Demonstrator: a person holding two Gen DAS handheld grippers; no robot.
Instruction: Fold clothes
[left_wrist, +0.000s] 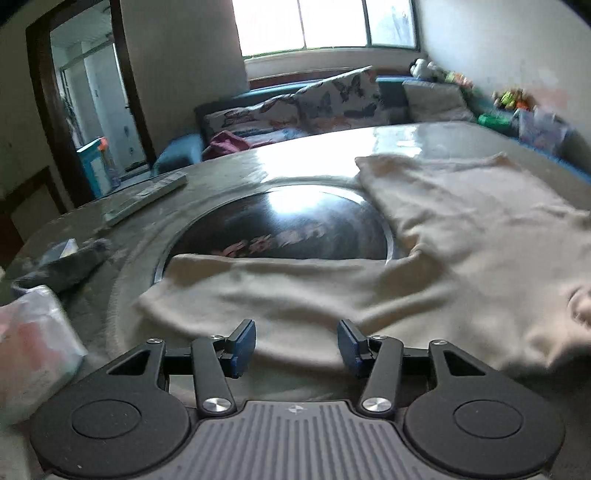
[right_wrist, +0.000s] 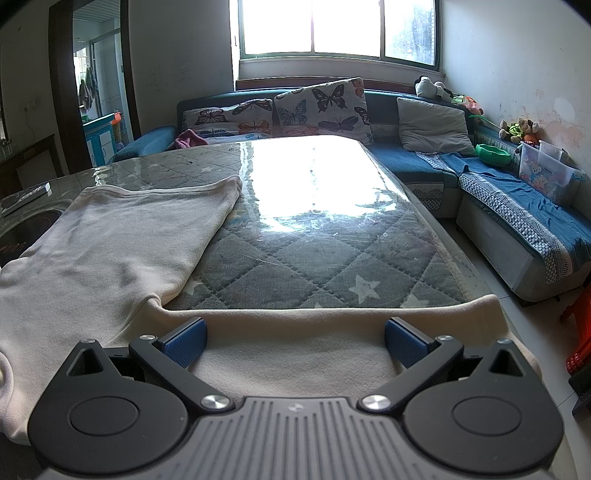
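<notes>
A cream long-sleeved garment (left_wrist: 461, 229) lies spread flat on the table. In the left wrist view one sleeve (left_wrist: 240, 288) runs leftward over a round dark inset. My left gripper (left_wrist: 297, 341) hovers at the near edge of that sleeve, blue pads apart, and nothing is pinched between them. In the right wrist view the garment's body (right_wrist: 122, 236) stretches away at the left and the other sleeve (right_wrist: 295, 317) lies across the front. My right gripper (right_wrist: 295, 338) stands wide open over this sleeve, its pads clear of the cloth.
The table (right_wrist: 295, 258) has a grey quilted star cover under clear plastic. A round dark glass inset (left_wrist: 288, 229), a remote control (left_wrist: 146, 199), a dark grey bundle (left_wrist: 62, 269) and a tissue pack (left_wrist: 33, 350) sit at the left. A blue sofa (right_wrist: 517, 206) stands beyond and right.
</notes>
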